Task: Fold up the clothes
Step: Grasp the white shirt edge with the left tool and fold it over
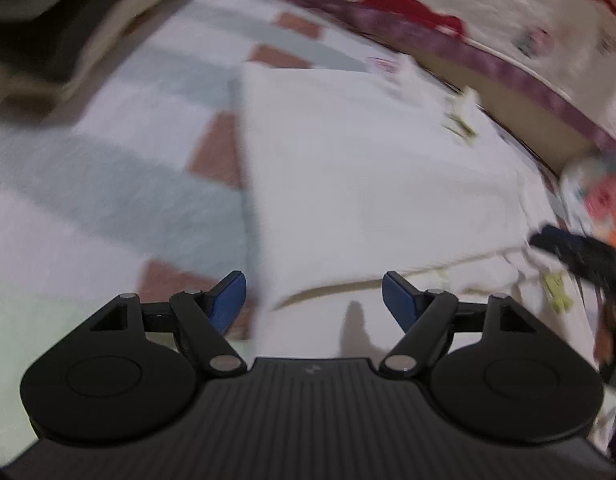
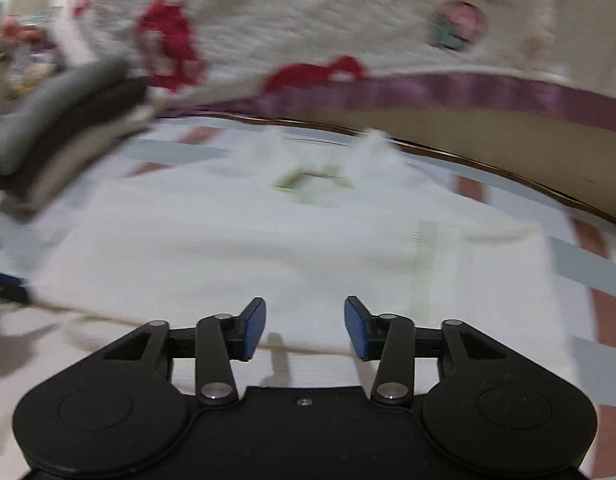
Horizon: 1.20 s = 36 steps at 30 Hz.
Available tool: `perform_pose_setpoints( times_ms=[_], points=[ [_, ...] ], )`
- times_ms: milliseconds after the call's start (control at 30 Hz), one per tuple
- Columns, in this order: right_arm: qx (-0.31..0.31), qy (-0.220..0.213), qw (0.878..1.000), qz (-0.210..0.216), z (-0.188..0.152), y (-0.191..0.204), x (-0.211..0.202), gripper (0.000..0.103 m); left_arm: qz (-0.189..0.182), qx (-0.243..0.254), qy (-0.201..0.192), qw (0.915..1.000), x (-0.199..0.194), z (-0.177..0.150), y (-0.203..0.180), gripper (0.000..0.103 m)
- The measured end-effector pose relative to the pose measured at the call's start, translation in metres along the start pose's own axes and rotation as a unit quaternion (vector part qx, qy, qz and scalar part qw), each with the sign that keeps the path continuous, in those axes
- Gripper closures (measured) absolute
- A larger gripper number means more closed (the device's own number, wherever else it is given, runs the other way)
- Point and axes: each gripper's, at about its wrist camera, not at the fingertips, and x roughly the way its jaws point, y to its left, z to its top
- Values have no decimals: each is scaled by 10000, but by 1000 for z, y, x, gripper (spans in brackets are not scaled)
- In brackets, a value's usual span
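A white garment (image 1: 367,184) with small green marks lies flat and partly folded on a checked sheet; it also shows in the right wrist view (image 2: 268,240). My left gripper (image 1: 313,300) is open and empty, just above the garment's near left corner. My right gripper (image 2: 305,328) is open and empty above the garment's near folded edge. The right gripper's dark body (image 1: 579,252) shows at the right edge of the left wrist view. Both views are blurred by motion.
The checked sheet (image 1: 108,184) in white, grey and reddish squares covers the surface. A white quilt with red figures and a purple border (image 2: 427,92) hangs behind. A folded grey and dark cloth pile (image 2: 64,120) lies at the left.
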Motion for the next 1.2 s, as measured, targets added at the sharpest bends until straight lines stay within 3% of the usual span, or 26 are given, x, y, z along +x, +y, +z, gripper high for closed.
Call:
perform_pose_setpoints(
  times_ms=[100, 267, 333, 533, 600, 667, 700, 867, 1067, 1133, 1200],
  points=[
    [-391, 55, 9990, 210, 1, 33, 2, 47, 511, -206, -69, 9985, -5, -8, 17, 28],
    [-1743, -43, 9847, -42, -7, 89, 11, 41, 39, -746, -263, 9969, -21, -23, 39, 28],
    [-1941, 36, 9808, 203, -5, 100, 12, 41, -62, -725, -270, 9970, -21, -22, 38, 27],
    [-1723, 106, 9804, 949, 3, 121, 8, 41, -336, -863, -453, 9947, 2, -1, 36, 20],
    [-1649, 147, 9809, 1023, 3, 125, 10, 40, -678, -1013, -345, 9919, 10, 8, 34, 20],
    [-1615, 170, 9813, 1029, 0, 128, 14, 40, -1181, -1302, -251, 9841, 16, 10, 33, 20],
    [-1621, 185, 9816, 994, -4, 128, 16, 39, -1230, -1367, -238, 9827, 20, 10, 31, 20],
    [-1637, 216, 9814, 983, -21, 128, 17, 39, -898, -1185, -515, 9875, 28, 14, 18, 20],
    [-1484, 248, 9839, 966, -9, 117, 21, 37, -954, -1398, -561, 9840, 47, 39, 31, 19],
    [-1241, 378, 9851, 1126, -5, 115, 26, 36, -934, -1347, -545, 9850, 52, 48, 31, 24],
    [-1072, 519, 9837, 1350, -4, 119, 32, 36, -853, -1154, -488, 9885, 57, 53, 27, 46]
  ],
)
